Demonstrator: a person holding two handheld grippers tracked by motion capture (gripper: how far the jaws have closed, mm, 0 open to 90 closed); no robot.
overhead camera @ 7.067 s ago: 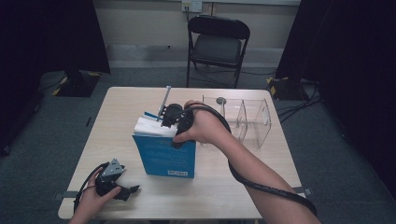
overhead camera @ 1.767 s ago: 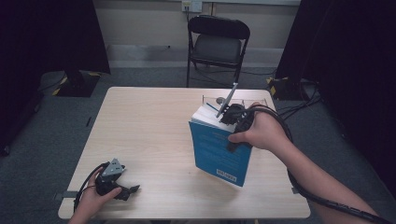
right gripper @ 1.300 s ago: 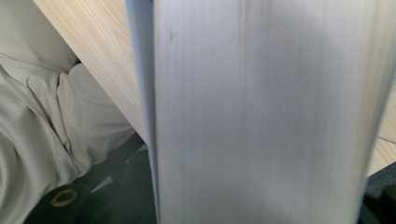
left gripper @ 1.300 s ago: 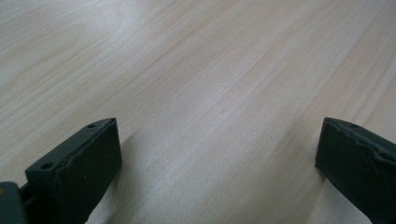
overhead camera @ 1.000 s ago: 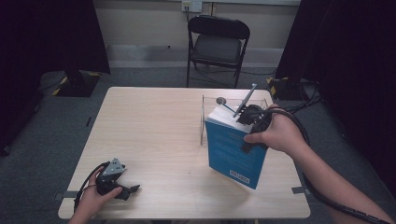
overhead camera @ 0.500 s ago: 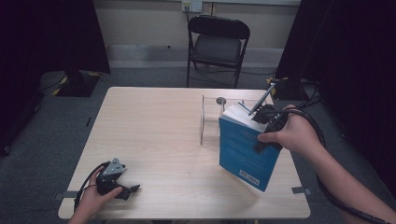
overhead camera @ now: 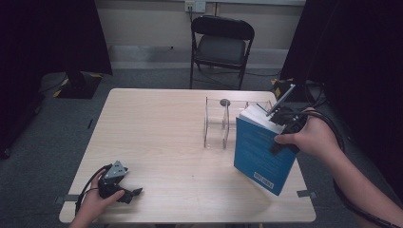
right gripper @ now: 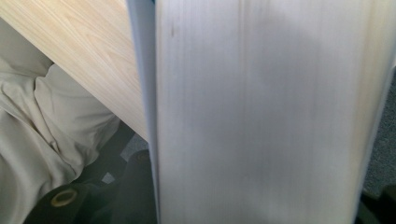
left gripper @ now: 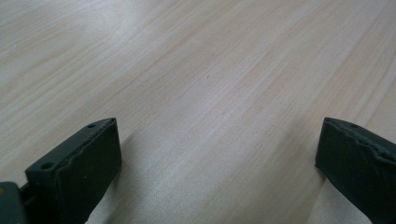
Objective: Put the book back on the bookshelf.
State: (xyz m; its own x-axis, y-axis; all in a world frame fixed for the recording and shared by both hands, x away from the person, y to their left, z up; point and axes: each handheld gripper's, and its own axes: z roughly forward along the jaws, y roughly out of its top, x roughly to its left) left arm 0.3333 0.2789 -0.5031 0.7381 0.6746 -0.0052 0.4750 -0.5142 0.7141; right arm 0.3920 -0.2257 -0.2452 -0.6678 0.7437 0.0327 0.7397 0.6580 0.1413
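A thick blue book [overhead camera: 262,153] with white page edges hangs tilted over the table's right edge, its lower corner toward the front. My right gripper [overhead camera: 282,123] is shut on the book's top edge, with the person's hand wrapped around the gripper. In the right gripper view the book's page block [right gripper: 261,112] sits close in front of the camera. A clear acrylic rack [overhead camera: 216,124] with upright dividers stands just left of the book. My left gripper [overhead camera: 132,193] rests on the table at the front left, its jaws wide open over bare wood [left gripper: 219,140].
The light wooden table [overhead camera: 157,133] is bare across its left and middle. A black folding chair [overhead camera: 221,45] stands beyond the far edge. Below the table edge [right gripper: 79,56] I see the person's pale trousers [right gripper: 42,126]. Dark curtains flank the room.
My right gripper has carried the book from the table's middle to the right, past the rack, out to the right edge. The left gripper has stayed put.
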